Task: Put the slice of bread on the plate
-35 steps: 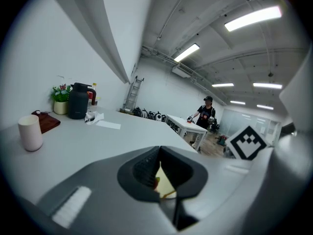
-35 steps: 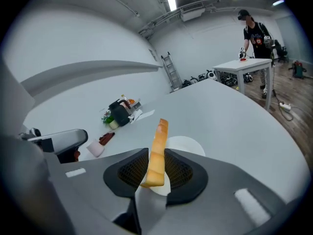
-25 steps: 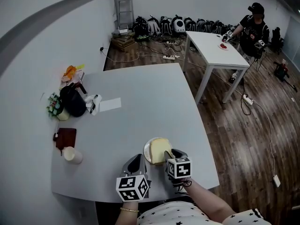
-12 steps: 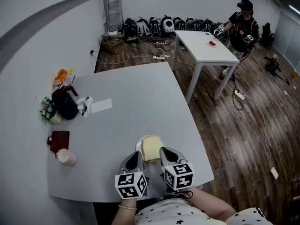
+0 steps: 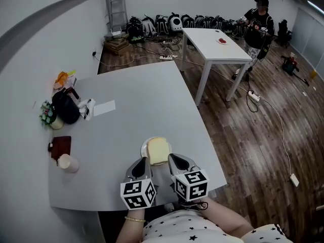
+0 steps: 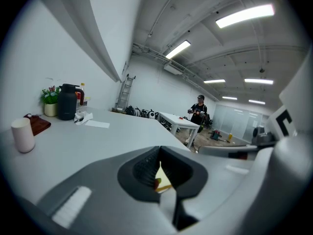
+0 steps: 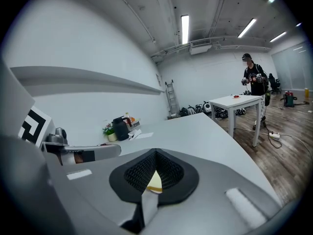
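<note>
The slice of bread (image 5: pixel 158 150) lies on the plate (image 5: pixel 144 149), near the front edge of the grey tabletop (image 5: pixel 131 115). The left claw (image 5: pixel 143 162) and the right claw (image 5: pixel 172 159) sit on the near side of the plate, each with its jaws closed together and gripping nothing. Along the tabletop's left edge stand a black jug (image 5: pixel 66 109), a cup (image 5: pixel 66 163) and a dark red pad (image 5: pixel 61 146). Beyond are a wood floor (image 5: pixel 253 130), a white table (image 5: pixel 212 43) and a person (image 5: pixel 259 22).
</note>
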Action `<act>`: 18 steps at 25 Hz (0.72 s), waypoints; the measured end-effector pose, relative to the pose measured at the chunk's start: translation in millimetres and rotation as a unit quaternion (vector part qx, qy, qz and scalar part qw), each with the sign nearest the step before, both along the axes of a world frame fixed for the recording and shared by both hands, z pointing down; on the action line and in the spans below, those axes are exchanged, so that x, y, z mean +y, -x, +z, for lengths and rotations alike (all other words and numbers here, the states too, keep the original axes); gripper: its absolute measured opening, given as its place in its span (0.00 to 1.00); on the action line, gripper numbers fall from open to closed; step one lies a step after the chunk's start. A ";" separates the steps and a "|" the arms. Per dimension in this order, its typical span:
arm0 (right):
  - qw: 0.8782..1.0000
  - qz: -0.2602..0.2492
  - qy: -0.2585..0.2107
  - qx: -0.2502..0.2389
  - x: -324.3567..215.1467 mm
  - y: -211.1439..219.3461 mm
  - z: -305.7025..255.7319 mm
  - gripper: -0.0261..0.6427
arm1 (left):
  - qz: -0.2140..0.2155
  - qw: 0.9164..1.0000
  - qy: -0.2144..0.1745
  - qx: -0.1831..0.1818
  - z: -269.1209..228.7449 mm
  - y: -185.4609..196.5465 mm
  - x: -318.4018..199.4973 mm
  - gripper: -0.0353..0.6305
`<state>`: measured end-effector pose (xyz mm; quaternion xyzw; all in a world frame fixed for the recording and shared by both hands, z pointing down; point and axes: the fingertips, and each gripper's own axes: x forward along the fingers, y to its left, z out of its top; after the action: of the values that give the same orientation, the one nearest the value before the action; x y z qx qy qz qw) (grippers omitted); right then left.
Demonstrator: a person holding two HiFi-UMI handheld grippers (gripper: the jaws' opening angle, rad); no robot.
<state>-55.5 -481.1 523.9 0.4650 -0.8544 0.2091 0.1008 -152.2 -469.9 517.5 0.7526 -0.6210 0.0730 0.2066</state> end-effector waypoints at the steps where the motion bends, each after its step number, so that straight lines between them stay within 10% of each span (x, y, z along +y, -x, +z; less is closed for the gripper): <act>1: 1.000 0.000 0.000 -0.001 2.1 -0.1 -0.1 0.04 | 0.000 1.000 -0.001 -0.002 -1.0 -0.6 2.1 0.07; 18: 0.999 -0.026 -0.015 0.017 21.8 11.9 -5.7 0.04 | -0.003 1.000 -0.008 -0.008 -12.4 -1.8 20.9 0.06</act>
<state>-67.5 -459.2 518.1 0.4479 -0.8672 0.1856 0.1138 -150.4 -449.0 505.1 0.7516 -0.6257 0.0734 0.1955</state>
